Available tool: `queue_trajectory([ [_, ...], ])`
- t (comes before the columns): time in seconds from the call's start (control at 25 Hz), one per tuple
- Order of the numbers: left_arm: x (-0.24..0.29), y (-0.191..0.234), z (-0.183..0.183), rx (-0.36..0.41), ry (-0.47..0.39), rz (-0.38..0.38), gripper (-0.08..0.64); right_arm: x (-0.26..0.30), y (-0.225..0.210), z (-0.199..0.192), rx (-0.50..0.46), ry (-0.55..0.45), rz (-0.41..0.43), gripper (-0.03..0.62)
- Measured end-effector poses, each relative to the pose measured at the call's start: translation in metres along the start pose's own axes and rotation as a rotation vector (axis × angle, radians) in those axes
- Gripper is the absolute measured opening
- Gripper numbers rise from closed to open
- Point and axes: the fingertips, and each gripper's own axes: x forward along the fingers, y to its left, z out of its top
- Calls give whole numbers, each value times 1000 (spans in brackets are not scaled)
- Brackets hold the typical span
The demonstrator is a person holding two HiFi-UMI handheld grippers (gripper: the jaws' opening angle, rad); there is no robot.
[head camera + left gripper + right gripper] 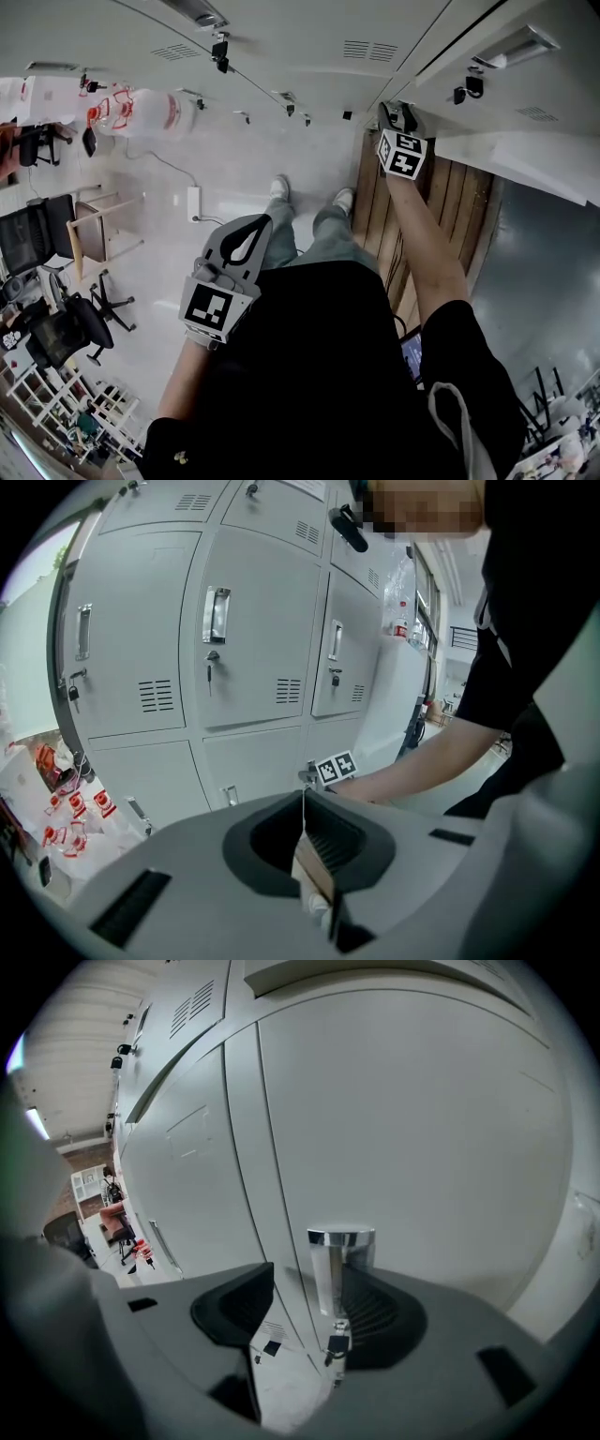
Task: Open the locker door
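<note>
The grey locker door fills the right gripper view, and a chrome handle stands out from it with a small key hanging below. My right gripper is open around that handle; the handle sits close to the right-hand pad, with a clear gap on the other side. In the head view the right gripper reaches forward to the locker front at arm's length. My left gripper hangs low by the person's left leg, shut with nothing in it; its tips meet in a thin seam.
A row of grey lockers with handles and keys runs along the wall. Wooden boards lie on the floor below the right arm. At the left are office chairs, a wooden stool, a power strip and red-and-white bags.
</note>
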Motion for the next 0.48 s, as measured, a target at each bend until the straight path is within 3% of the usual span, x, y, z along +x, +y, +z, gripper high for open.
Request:
queue_trajectory([
  [0.28,1,-2,-7,1,15,-5,23,7,1,2,15,-39,-16,224],
  [0.48,3,-2,-8,1,17,-14,23,8,2,0,105,-49,4,219],
])
